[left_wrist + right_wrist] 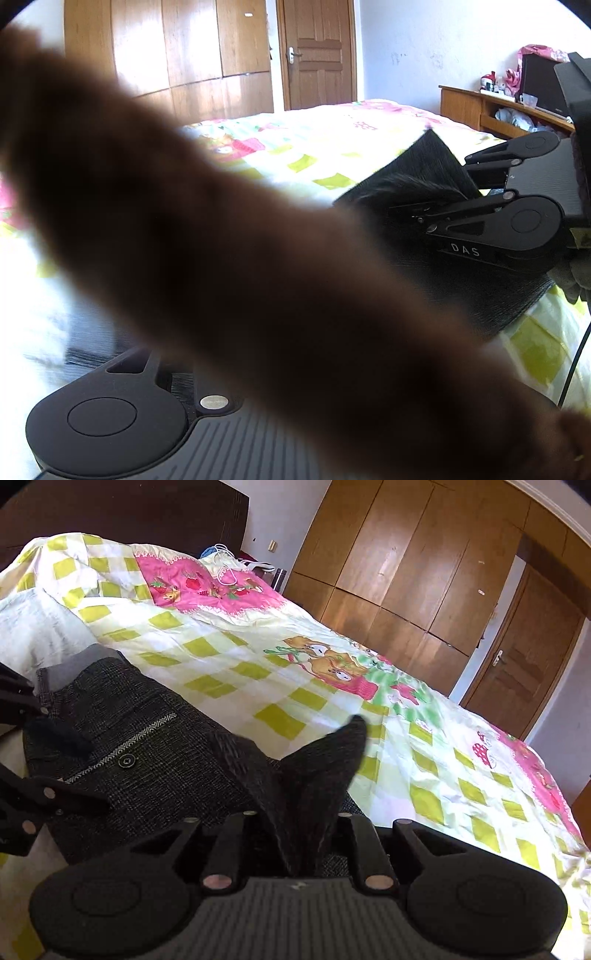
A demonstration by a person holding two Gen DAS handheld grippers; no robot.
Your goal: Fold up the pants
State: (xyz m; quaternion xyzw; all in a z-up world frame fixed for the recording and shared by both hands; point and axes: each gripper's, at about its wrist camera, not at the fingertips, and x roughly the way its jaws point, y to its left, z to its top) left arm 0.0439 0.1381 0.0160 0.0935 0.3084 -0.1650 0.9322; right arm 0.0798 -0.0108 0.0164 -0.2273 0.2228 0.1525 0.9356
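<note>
Pants (155,753) of dark woven cloth lie bunched on the near edge of the bed (258,672), waistband to the far left, and one end stands up between the fingers of the right gripper (295,834). Its jaws look a little apart with the cloth between them; whether the pads press it, one cannot tell. The left gripper (48,775) reaches in from the left and touches the pants beside the pocket button (127,761). In its own view a blurred brown sleeve (221,258) hides its jaws, so its state is unclear.
</note>
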